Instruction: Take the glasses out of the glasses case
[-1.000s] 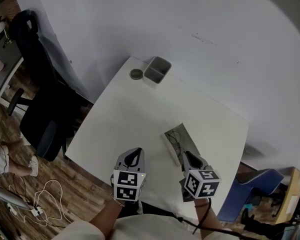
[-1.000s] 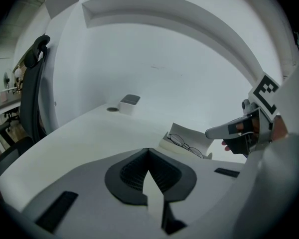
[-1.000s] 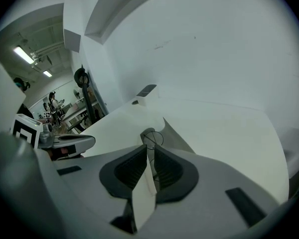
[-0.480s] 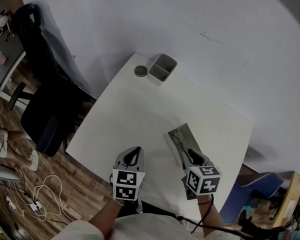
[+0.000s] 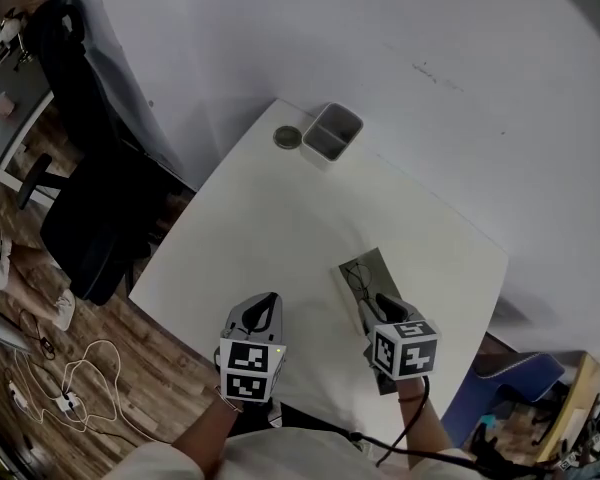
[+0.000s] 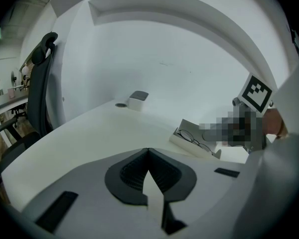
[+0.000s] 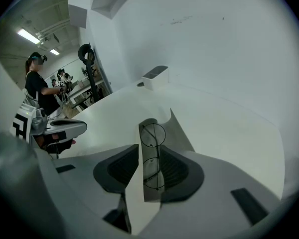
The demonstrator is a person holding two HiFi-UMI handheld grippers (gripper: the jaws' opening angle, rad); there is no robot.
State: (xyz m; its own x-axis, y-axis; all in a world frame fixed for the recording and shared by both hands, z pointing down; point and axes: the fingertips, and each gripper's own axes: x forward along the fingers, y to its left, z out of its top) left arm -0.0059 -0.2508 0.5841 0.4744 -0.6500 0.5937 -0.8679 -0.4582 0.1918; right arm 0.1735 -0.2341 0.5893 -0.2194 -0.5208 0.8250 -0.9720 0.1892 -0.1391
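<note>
Both low, left gripper fingers closed, right gripper fingers apart over glasses.

White square table, set against a white wall. Far corner: one grey rectangular open-topped container, with a small round grey disc just beside it. Right front area: an open grey glasses case holding thin wire-framed glasses. Right gripper is over the case's near end. Left gripper is over bare tabletop, apart from the case. Black office chair stands left of the table on brown wood flooring.
</note>
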